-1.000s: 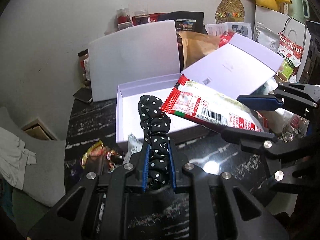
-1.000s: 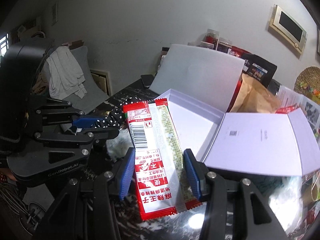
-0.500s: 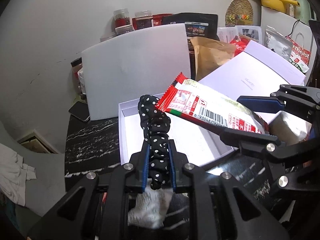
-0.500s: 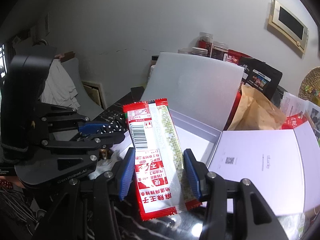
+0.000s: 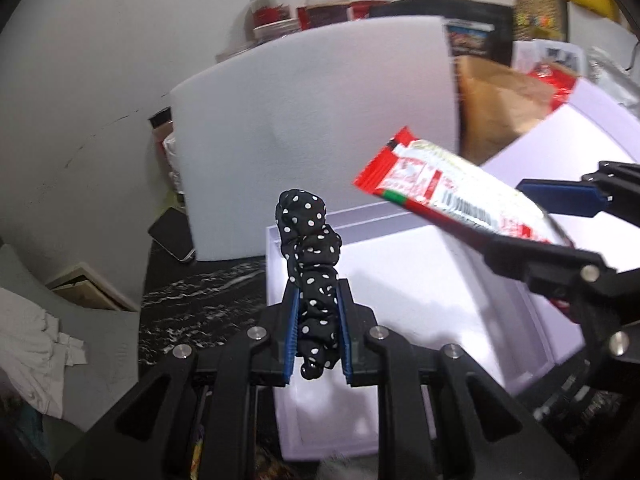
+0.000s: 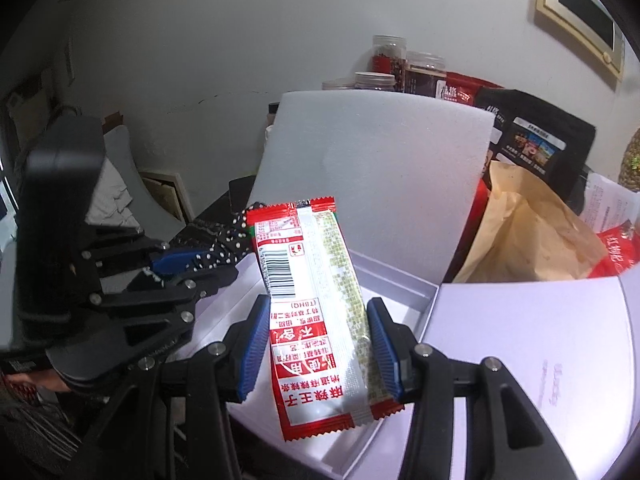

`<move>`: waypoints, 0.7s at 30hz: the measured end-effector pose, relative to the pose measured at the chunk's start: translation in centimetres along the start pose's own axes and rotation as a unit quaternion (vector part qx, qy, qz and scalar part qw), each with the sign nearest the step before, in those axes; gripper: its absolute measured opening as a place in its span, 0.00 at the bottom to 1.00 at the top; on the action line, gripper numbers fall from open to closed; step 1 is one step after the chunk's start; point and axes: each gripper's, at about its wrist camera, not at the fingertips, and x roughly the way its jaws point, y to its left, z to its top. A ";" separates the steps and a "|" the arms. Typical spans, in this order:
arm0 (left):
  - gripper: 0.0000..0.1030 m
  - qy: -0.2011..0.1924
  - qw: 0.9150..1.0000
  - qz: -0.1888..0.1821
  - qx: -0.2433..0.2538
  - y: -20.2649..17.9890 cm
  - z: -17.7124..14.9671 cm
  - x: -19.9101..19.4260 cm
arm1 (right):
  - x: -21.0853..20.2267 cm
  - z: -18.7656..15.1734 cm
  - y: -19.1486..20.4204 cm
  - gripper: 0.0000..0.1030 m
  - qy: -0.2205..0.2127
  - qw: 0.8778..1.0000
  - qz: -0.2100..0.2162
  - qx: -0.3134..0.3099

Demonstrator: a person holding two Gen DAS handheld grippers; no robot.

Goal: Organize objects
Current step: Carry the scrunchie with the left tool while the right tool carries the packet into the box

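- While held above the open white cardboard box, squeezed between the blue pads of the left gripper: the black fabric scrunchie with white dots, standing up out of the jaws.
- Soft, light, easily crushed without harm; no danger of breaking. Likely to flop or snag on the ribbed pads at release, so best let go low over the box floor.
- Clamped across its width in the right gripper: the long red and silver foil snack packet, also above the white box, its far end pointing toward the upright white foam sheet.
- Light and thin, with smooth, slippery foil; contents probably brittle, so only a mild squeeze advised. Grasped near the lower half, leaving the long free end to droop a little.
- Both things over the same box, close to each other but apart, as judged from the left wrist view.
- Near the box but outside it: brown paper bag and jars at the wall.
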 end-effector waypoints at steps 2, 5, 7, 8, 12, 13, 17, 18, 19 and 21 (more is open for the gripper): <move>0.16 0.006 1.000 -0.007 -0.011 0.3 0.4 1.4 | 1.1 0.5 -0.6 0.48 0.004 1.000 -0.001 0.006; 0.16 0.009 1.000 0.000 -0.018 0.5 0.8 2.8 | 2.8 1.1 -1.3 0.48 0.012 1.000 0.003 0.016; 0.16 0.010 1.000 0.004 -0.019 0.5 1.1 3.6 | 3.5 1.2 -1.7 0.48 0.014 1.000 0.004 0.022; 0.16 0.012 1.000 0.005 -0.017 0.5 1.2 3.9 | 4.0 1.3 -1.9 0.48 0.016 1.000 0.004 0.026; 0.16 0.020 0.999 0.019 -0.020 0.9 1.8 5.5 | 5.6 1.1 -2.7 0.48 0.024 0.999 0.006 0.037; 0.16 0.021 0.999 0.018 -0.020 0.9 1.9 5.7 | 6.0 1.0 -2.9 0.48 0.028 0.999 0.005 0.039; 0.16 0.037 0.999 0.005 -0.019 0.8 1.6 7.4 | 7.4 0.5 -3.5 0.48 0.047 0.998 0.004 0.045; 0.16 0.040 0.999 0.004 -0.019 0.8 1.4 7.8 | 7.7 0.4 -3.6 0.48 0.051 0.998 0.004 0.046; 0.16 0.044 0.999 0.002 -0.019 0.7 1.4 8.2 | 7.9 0.3 -3.6 0.48 0.054 0.997 0.003 0.046; 0.16 0.048 0.999 -0.005 -0.020 0.6 1.2 8.6 | 8.4 0.0 -3.7 0.48 0.062 0.997 0.003 0.048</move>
